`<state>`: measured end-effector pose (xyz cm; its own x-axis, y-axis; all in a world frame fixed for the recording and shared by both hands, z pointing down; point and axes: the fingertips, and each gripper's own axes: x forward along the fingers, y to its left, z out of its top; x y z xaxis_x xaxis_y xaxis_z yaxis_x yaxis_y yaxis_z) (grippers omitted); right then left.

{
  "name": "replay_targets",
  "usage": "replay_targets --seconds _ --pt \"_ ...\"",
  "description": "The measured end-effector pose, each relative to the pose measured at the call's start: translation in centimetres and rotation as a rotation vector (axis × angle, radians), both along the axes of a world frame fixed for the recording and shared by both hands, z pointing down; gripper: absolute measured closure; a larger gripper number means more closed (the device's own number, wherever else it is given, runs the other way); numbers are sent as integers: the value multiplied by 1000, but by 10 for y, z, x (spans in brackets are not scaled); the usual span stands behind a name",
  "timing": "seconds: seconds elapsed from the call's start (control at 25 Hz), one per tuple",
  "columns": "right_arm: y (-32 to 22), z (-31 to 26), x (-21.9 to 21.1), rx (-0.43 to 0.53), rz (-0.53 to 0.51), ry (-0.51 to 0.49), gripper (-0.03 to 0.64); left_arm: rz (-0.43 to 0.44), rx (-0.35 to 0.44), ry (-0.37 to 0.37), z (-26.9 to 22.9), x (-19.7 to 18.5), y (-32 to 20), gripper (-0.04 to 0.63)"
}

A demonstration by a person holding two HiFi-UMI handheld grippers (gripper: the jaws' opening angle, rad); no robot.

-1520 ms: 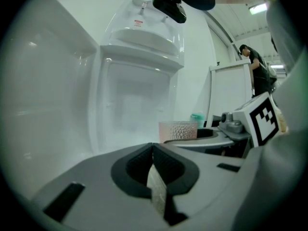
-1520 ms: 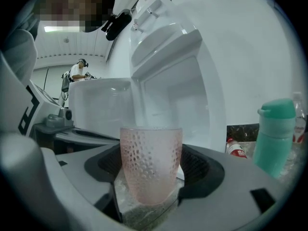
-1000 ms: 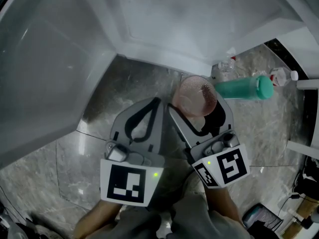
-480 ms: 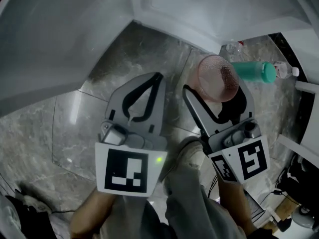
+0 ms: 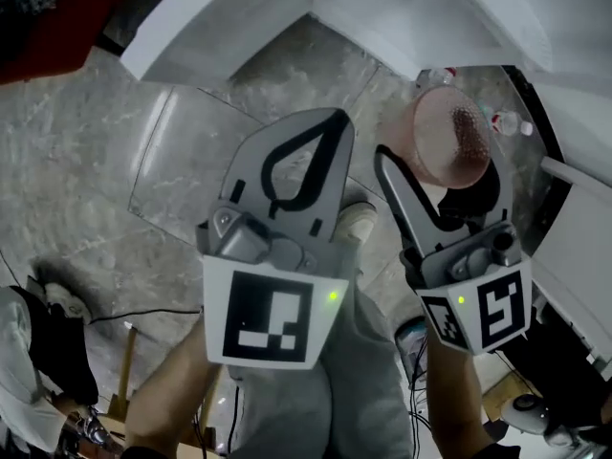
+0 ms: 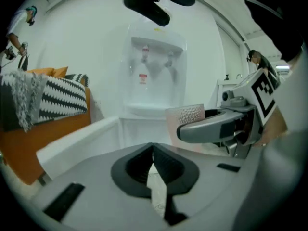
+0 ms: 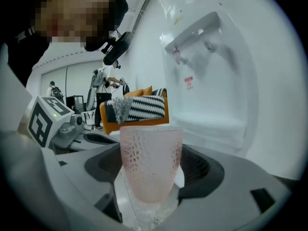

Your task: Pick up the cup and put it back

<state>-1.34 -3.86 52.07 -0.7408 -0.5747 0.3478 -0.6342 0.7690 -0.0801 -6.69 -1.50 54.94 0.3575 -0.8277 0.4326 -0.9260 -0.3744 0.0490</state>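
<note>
Grey marbled floor tiles (image 5: 115, 189) fill the head view from 9 o'clock round to 6. A white table top (image 5: 249, 17) juts in at 12 o'clock, and a white panel (image 5: 574, 228) edges the frame at 3 o'clock. At 6 o'clock, below the grippers, are the person's grey trouser legs (image 5: 359, 381), with one pale shoe (image 5: 356, 220) on the tiles near the centre.

In the left gripper view the room runs from an orange sofa (image 6: 29, 143) at 9 o'clock, carrying a black-and-white zigzag cushion (image 6: 60, 97), to a white water dispenser (image 6: 154, 66) with two taps against the white wall at 12 o'clock.

The left gripper (image 5: 330, 127) sits at the centre of the head view. Its jaws are pressed together with nothing between them.

Just to its right, toward 2 o'clock, the right gripper (image 5: 440, 159) has its jaws spread wide and clamped on the sides of the cup (image 5: 449, 137). The cup is up in the air over the floor, beside the table top and not touching it.

The cup is pink, translucent and dimpled, with its mouth turned up toward the head camera. Through its wall only its own dimples show. In the right gripper view it stands upright between the jaws at 6 o'clock.

Above it at 1 o'clock, a clear bottle (image 7: 192, 4) tops the dispenser. Whether that bottle holds water cannot be told.
</note>
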Motion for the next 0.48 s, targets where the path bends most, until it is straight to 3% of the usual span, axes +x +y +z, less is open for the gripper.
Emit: replay_targets --seconds 0.24,0.36,0.48 --pt "-3 -151 -31 16 -17 -55 244 -118 -14 24 -155 -40 6 581" --pt "-12 -233 -46 54 -20 -87 244 -167 18 15 -240 -56 2 581" --pt "-15 -312 -50 114 3 -89 244 -256 54 88 -326 -60 2 581"
